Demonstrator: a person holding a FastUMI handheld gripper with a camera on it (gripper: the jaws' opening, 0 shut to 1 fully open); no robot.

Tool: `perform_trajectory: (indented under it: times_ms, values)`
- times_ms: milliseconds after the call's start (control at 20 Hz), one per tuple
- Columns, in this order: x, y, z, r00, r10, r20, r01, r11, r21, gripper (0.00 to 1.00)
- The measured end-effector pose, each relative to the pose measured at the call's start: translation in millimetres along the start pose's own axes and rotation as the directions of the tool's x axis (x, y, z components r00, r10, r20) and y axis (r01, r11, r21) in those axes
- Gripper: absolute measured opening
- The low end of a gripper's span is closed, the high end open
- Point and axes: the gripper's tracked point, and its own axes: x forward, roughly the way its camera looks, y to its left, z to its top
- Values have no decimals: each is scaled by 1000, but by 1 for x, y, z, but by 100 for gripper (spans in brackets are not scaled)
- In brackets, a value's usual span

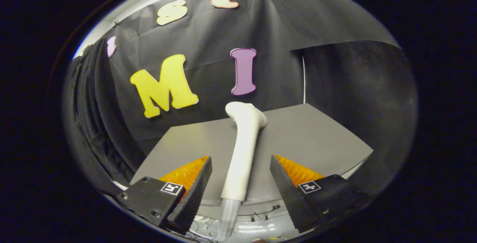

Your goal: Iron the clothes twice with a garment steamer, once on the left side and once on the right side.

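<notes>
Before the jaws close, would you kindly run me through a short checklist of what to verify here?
1. White plastic garment steamer lies between the jaws: ok.
2. Gripper open, neither jaw touching the handle: ok.
3. Handle centred in the gap: ok, roughly.
4. Steamer resting on the grey table: ok.
5. Clear hose at the handle's near end free of the jaws: cannot tell.
6. Clothes ready for ironing: cannot tell.

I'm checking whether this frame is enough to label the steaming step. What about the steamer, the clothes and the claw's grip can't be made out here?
- Steamer, gripper view: its head faces away, so the nozzle face is hidden.
- Its translucent lower end: blurred and cut off, so any hose can't be told.
- Clothes: the grey surface can't be identified as garment or board.
- Claw: fingers stand apart beside the handle; touching it or not is unclear.
</notes>
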Motion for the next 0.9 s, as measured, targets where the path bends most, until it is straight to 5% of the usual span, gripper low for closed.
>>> perform_trajectory:
  times_ms: [450,550,650,900]
  values:
    - [45,4,-11,989,-25,-146,29,999,29,71]
    - [48,4,-10,988,-39,-152,42,999,16,58]
    - [50,6,-9,990,-54,-134,58,998,30,45]
    - [40,7,0,993,-110,-31,111,993,27,36]
